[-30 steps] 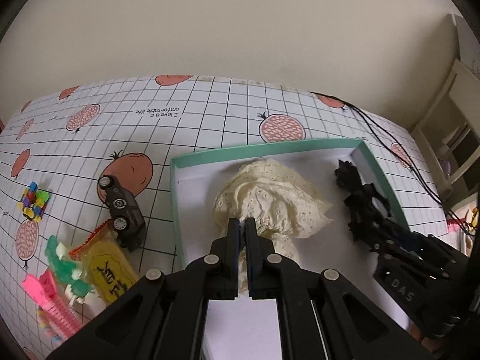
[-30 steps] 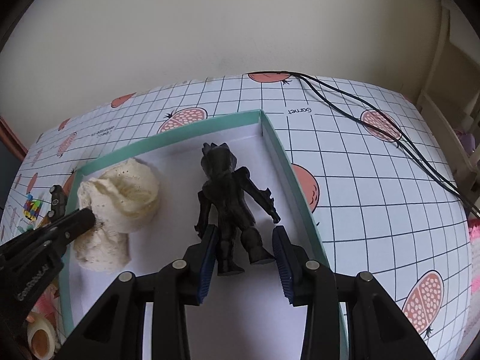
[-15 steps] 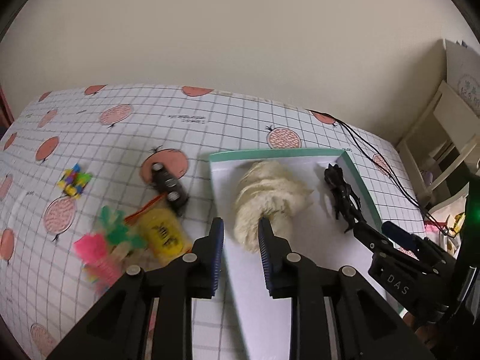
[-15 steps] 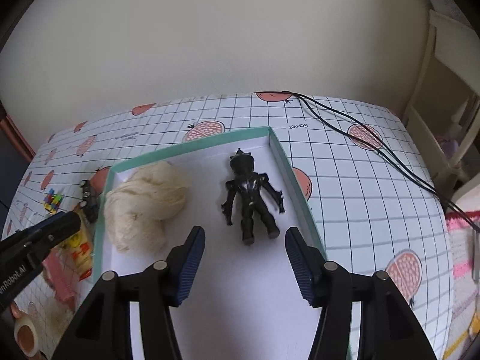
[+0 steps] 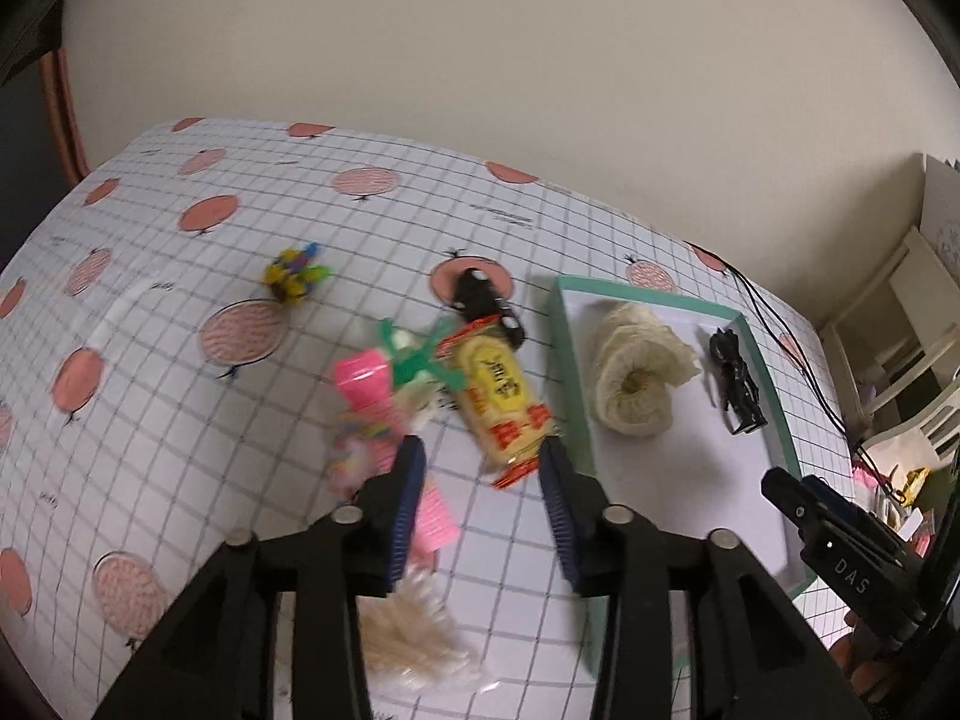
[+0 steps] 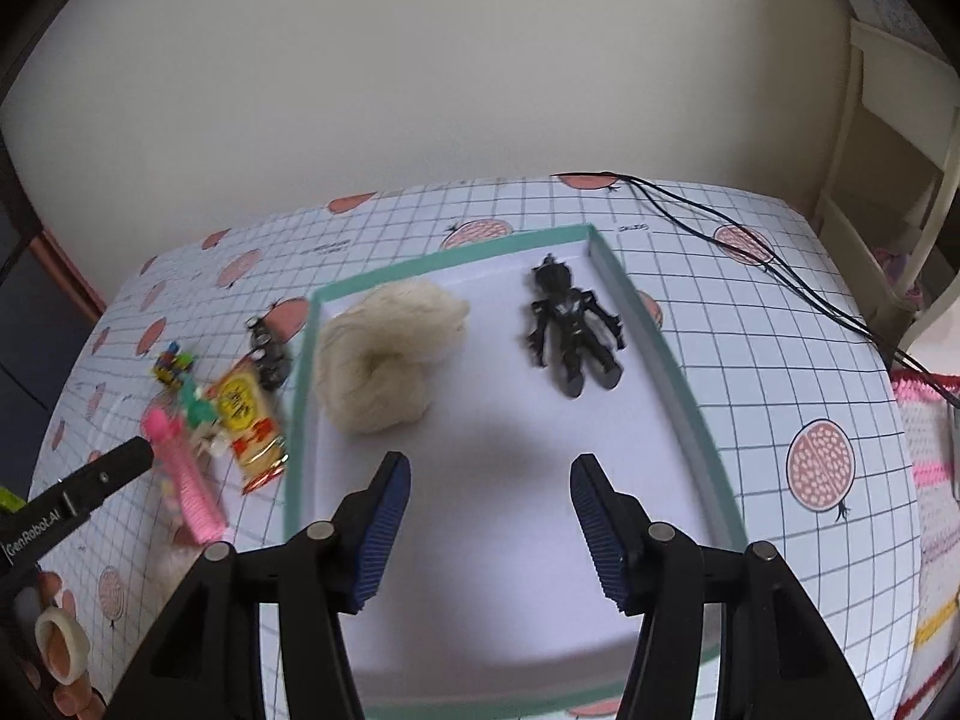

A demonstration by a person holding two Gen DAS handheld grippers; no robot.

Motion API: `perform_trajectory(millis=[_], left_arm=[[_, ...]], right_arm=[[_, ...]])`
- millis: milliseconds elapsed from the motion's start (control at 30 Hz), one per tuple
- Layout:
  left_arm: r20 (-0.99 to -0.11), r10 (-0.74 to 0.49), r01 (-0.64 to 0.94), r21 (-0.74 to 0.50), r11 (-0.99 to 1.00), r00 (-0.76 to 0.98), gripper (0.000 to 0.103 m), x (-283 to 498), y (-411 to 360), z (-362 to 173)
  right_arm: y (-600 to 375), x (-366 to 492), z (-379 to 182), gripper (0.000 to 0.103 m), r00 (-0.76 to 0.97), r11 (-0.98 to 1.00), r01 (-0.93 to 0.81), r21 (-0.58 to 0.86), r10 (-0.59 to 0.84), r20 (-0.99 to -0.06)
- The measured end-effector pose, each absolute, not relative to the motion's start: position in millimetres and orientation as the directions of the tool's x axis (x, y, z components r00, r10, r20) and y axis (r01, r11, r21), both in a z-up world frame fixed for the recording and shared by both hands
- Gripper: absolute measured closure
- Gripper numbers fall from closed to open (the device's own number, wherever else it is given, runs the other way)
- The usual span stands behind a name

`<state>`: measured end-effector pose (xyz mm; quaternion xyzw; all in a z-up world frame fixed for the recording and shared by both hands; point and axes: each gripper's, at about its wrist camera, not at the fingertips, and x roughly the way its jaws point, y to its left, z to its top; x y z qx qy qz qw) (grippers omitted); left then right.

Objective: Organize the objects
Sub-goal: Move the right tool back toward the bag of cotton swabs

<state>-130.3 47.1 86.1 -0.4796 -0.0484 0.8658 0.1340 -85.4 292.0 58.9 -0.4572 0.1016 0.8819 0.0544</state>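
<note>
I am holding my left tool (image 5: 483,459) with its jaws apart above the desk (image 5: 180,276), just in front of the yellow snack packet (image 5: 501,396), which is lying beside a pink comb (image 5: 372,396) and a black toy car (image 5: 483,300). I am holding my right tool (image 6: 491,477) spread wide and empty over the teal-rimmed box (image 6: 648,324). Inside the box, a cream lace cloth (image 6: 384,354) and a black action figure (image 6: 570,327) are lying well apart.

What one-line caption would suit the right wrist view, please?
Open right gripper above teal-rimmed white tray holding cream lace cloth and black toy figure.
</note>
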Motion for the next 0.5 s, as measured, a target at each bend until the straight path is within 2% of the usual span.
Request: perform_trajectory(millis=[167,300,367,500], left_arm=[[-0.817,0.259,-0.129,-0.225,-0.966,-0.515,0.039,-121,18,88],[-0.819,0.269,-0.088,-0.261,-0.961,-0.507,0.032,-117,-1,87],[-0.815,0.263,-0.070,-0.266,-0.961,-0.516,0.021,-115,-11,87],[-0.806,0.262,-0.039,-0.285,-0.958,-0.531,0.015,-112,-26,88]], right_arm=[[281,-73,64,0.044,-0.582,-0.972,-0.167,0.166,-0.039,-0.812],[266,-67,66,0.044,-0.581,-0.973,-0.150,0.178,-0.059,-0.812],[259,-66,67,0.044,-0.583,-0.977,-0.131,0.169,-0.062,-0.810],[246,-65,69,0.044,-0.587,-0.982,-0.102,0.161,-0.072,-0.806]])
